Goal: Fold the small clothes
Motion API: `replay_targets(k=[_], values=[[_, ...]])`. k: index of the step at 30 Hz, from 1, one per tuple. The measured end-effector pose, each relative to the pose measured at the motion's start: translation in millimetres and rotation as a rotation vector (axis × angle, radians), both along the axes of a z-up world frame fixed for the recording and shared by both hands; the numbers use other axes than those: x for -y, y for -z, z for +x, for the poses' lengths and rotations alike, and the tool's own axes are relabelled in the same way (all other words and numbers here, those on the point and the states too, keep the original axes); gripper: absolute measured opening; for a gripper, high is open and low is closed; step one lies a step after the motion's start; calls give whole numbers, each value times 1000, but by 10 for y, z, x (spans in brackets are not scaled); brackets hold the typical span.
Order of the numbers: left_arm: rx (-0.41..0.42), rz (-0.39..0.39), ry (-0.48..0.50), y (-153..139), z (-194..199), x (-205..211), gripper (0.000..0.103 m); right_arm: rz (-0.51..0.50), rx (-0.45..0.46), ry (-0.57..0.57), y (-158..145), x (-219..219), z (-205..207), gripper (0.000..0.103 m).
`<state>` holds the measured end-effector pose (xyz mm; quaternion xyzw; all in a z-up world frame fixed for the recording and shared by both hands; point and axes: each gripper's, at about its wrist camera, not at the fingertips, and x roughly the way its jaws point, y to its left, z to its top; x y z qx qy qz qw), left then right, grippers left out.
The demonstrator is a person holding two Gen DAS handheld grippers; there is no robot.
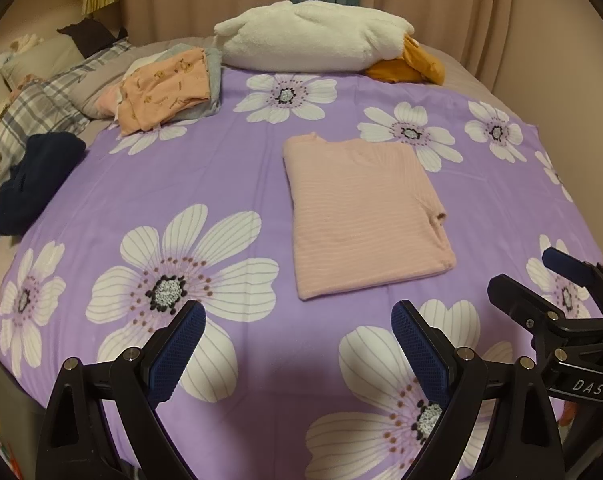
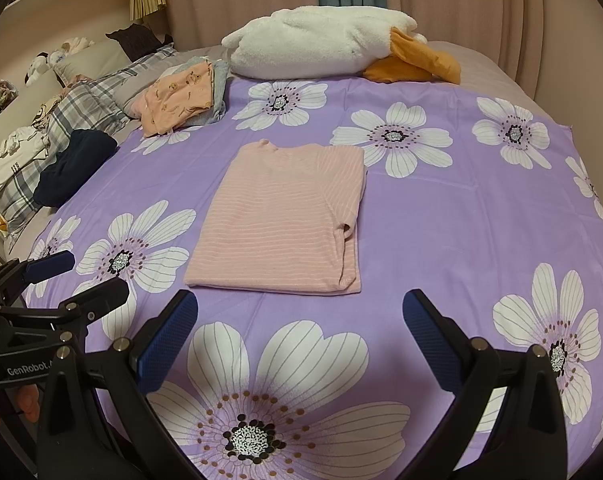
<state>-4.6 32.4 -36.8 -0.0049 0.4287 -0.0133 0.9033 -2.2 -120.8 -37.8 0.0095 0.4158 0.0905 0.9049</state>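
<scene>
The left edge of the bed is crowded and hard to read: a dark garment, checked fabric and small white things are partly cut off there. A pile of peach printed clothes lies at the far left, beside a white plush.

The pink shirt lies flat in the middle of the purple flowered sheet, folded to a rectangle, with fine stripes; one sleeve is tucked along its right side.

The left tool and the right tool are both wide open, holding nothing, above the sheet near the shirt's near edge.
</scene>
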Motion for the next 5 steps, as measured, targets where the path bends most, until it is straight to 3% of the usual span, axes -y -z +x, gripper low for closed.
replay_targets(k=[5], values=[[0,-1,2,-16,12,8,94,0,0,-1,-4,4,3,103]])
